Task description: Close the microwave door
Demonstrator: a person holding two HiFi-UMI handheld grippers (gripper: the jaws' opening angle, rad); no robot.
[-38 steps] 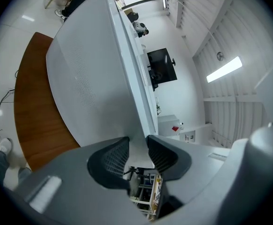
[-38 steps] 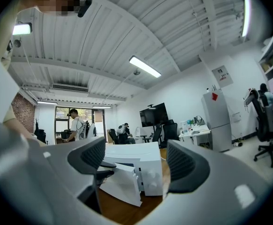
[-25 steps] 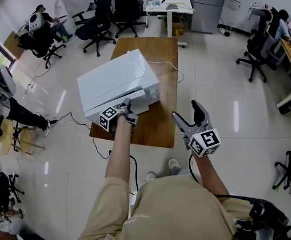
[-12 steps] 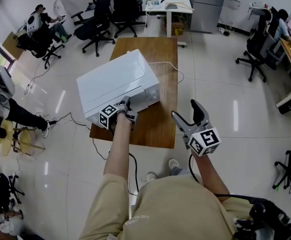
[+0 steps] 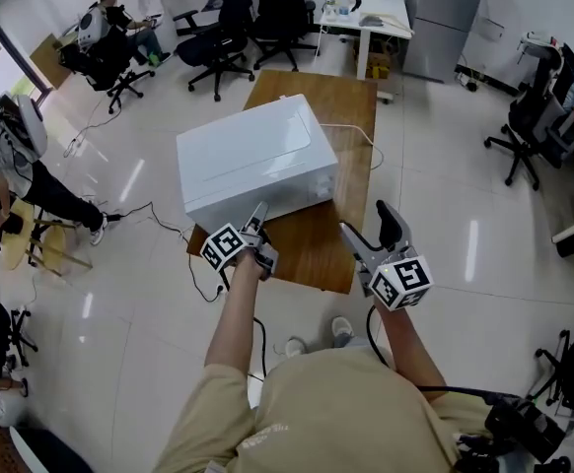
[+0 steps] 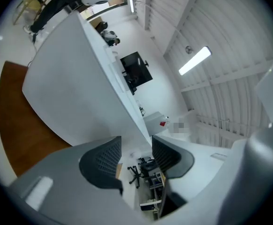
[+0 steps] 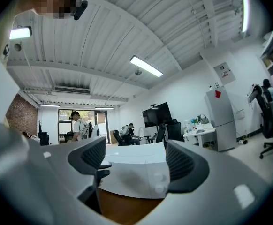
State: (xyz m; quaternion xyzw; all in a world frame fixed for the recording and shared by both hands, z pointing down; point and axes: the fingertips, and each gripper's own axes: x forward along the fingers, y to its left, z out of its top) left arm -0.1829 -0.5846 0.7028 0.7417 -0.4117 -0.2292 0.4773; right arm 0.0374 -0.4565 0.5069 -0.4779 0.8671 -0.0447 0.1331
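Note:
A white microwave point(image 5: 252, 156) stands on a wooden table point(image 5: 312, 239), with its door flush against the body. My left gripper point(image 5: 257, 215) hovers just off the microwave's front lower edge, near the table's front. Its jaws are opening by a narrow gap, and nothing is between them. In the left gripper view the microwave point(image 6: 75, 93) fills the left side beyond the left gripper point(image 6: 135, 149). My right gripper point(image 5: 364, 222) is open and empty over the table's front right edge. The right gripper view shows the microwave point(image 7: 136, 172) ahead between the pads of the right gripper point(image 7: 135, 153).
Office chairs point(image 5: 218, 37) and a white desk point(image 5: 366, 13) stand behind the table. Another chair point(image 5: 534, 136) is at the right. A person point(image 5: 11, 166) stands at the far left. A cable point(image 5: 159, 225) trails over the floor left of the table.
The microwave door has gone from slightly ajar to flush. My left gripper has drawn back from the front face, rolled, and parted its jaws a little. The head view has shifted.

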